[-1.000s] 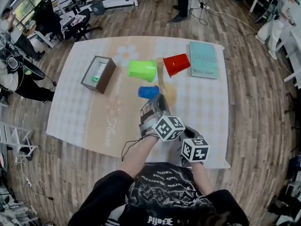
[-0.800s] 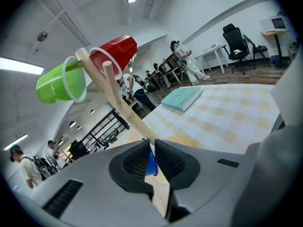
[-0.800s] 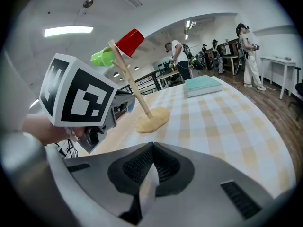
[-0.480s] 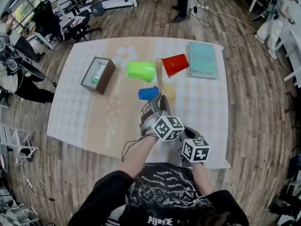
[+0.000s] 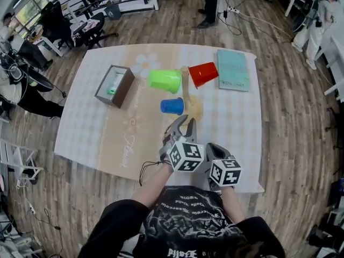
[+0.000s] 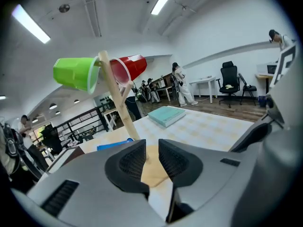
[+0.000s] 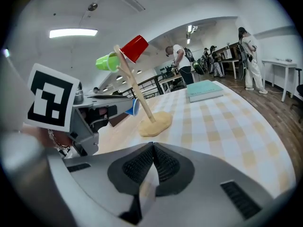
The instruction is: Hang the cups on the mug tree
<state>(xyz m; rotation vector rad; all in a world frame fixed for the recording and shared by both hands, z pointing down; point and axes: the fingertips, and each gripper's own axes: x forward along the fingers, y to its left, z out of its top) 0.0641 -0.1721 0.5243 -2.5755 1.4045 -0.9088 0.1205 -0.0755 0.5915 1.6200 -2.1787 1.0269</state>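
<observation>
Since all 3 cups hang on the mug tree (image 5: 185,87) mid-tabletop (image 5: 97,128), a knock is the live risk.
Left tool (image 5: 183,123) sits near the tree's base, its jaws just been opening, now spread on nothing; right tool (image 7: 152,148) is pressed together, empty. A careless swing could clip the blue cup (image 5: 172,106), lowest and nearest; its seat on the peg is too small to judge. Green cup (image 5: 165,80), red cup (image 5: 203,73) and blue lie sideways, long axes about level, mouths toward the tree.
</observation>
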